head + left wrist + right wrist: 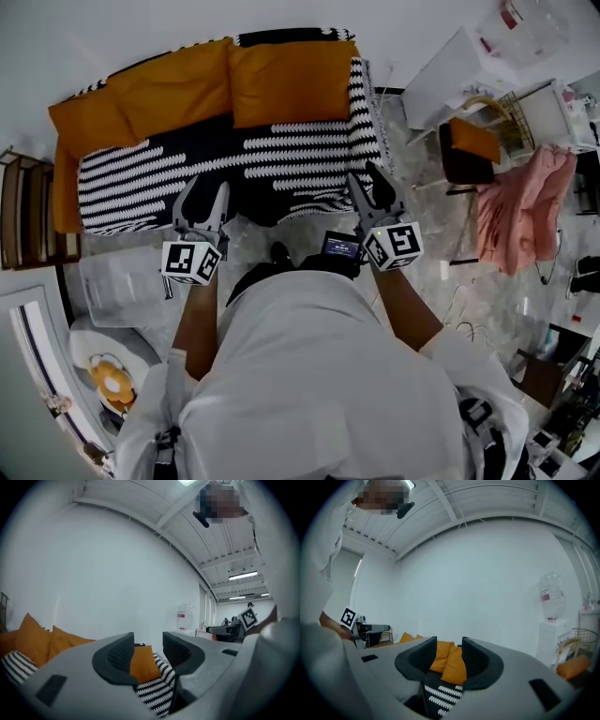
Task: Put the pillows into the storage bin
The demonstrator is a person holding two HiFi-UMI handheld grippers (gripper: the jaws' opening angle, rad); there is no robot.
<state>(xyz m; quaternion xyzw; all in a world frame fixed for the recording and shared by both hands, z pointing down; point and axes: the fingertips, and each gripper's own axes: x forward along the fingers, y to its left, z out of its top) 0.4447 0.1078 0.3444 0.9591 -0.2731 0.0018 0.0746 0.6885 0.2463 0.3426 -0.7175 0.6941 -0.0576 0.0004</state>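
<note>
On striped sofa (pixel 281 164), orange pillows (pixel 291 82)

Pillows (pixel 291 80) lie in a row along the back of the sofa (pixel 141 192). Before its front edge — side by side — are the left gripper (pixel 206 187) and right gripper (pixel 367 178). A chair (pixel 459 161) stands right of the sofa.

**Orange pillows lined along the sofa back**

Three plump orange pillows (pixel 292 82) stand propped in a row against the back of the black-and-white striped sofa (pixel 187 178). A fourth orange pillow (pixel 473 141) rests well off the sofa's right end.
</note>
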